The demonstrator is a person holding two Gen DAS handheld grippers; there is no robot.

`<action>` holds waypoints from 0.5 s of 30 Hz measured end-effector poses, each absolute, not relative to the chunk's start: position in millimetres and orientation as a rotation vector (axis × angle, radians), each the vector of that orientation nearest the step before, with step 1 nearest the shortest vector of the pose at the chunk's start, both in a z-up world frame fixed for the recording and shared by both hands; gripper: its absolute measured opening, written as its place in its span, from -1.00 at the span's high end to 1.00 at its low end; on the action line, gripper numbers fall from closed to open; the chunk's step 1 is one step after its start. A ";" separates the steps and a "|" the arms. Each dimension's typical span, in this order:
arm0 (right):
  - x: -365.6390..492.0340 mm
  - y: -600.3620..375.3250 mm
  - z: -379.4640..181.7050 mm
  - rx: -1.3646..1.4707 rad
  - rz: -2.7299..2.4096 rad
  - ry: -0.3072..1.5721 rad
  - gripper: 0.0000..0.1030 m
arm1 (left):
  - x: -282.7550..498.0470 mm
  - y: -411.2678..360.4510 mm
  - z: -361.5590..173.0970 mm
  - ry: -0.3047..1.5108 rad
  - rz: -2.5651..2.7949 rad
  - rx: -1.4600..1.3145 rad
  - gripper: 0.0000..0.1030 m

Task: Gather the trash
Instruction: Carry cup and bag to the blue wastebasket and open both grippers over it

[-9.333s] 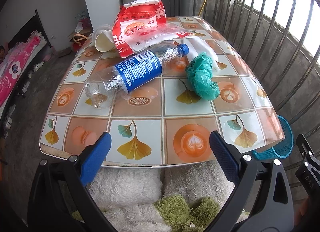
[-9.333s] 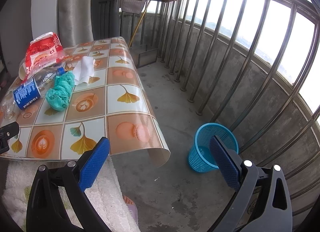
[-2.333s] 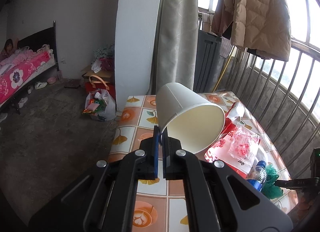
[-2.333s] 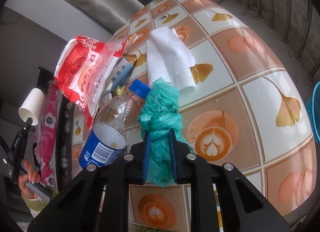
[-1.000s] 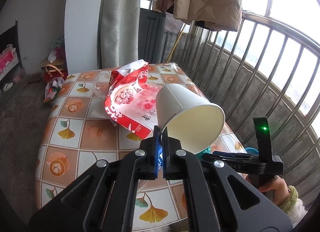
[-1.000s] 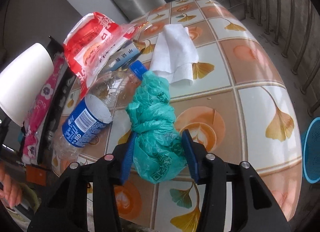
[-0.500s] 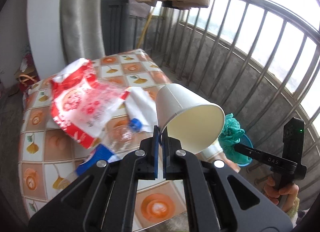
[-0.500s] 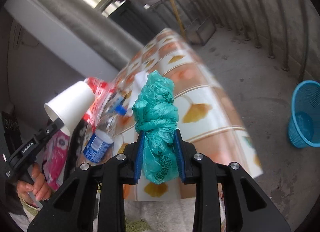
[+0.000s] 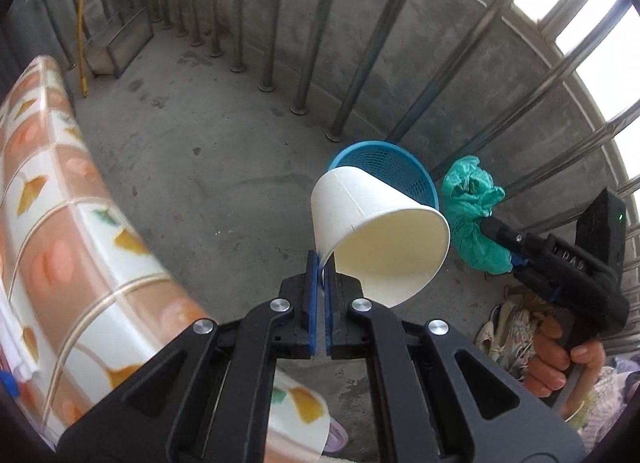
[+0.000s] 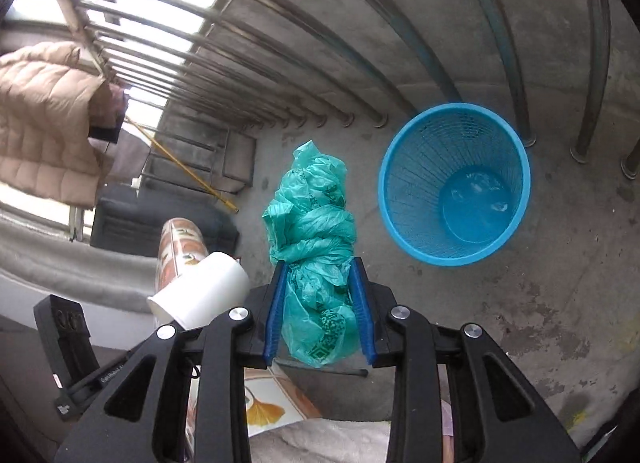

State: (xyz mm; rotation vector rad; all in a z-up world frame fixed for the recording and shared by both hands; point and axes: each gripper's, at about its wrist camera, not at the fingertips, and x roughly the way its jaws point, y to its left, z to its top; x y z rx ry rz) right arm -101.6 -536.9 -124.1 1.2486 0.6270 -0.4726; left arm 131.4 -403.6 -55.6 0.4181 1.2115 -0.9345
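Fingers of your left hand-held gripper [image 9: 319, 263] pinch the white paper cup's [image 9: 372, 223] rim. Your right hand-held gripper [image 10: 319, 283] clamps the crumpled green plastic bag [image 10: 312, 223], the round blue mesh bin [image 10: 454, 183] ahead-right of it.

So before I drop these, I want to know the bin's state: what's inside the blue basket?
The basket looks empty in the right wrist view: bare blue floor, only pale glints. In the left wrist view the cup covers most of its opening.

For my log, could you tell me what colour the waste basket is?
The waste basket is bright blue mesh plastic, clearest in the right wrist view.
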 end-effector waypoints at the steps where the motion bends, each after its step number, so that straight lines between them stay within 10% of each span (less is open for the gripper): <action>1: -99.2 -548.3 -128.3 1.256 -0.470 0.628 0.34 | 128.9 -421.6 -63.6 1.215 -0.949 0.440 0.98; 3: -99.3 -574.5 -139.5 1.288 -0.498 0.632 0.30 | 125.0 -455.1 -76.2 1.209 -0.962 0.454 0.98; 5: -94.3 -600.9 -157.8 1.304 -0.482 0.635 -0.28 | 122.1 -479.2 -84.4 1.197 -0.997 0.431 0.91; 7: -92.1 -623.1 -185.7 1.312 -0.574 0.708 -0.49 | 118.4 -502.2 -102.0 1.226 -1.001 0.466 0.36; 15: -128.1 -614.2 -218.3 1.301 -0.693 0.739 -0.49 | 127.2 -461.9 -88.1 1.178 -0.942 0.439 0.26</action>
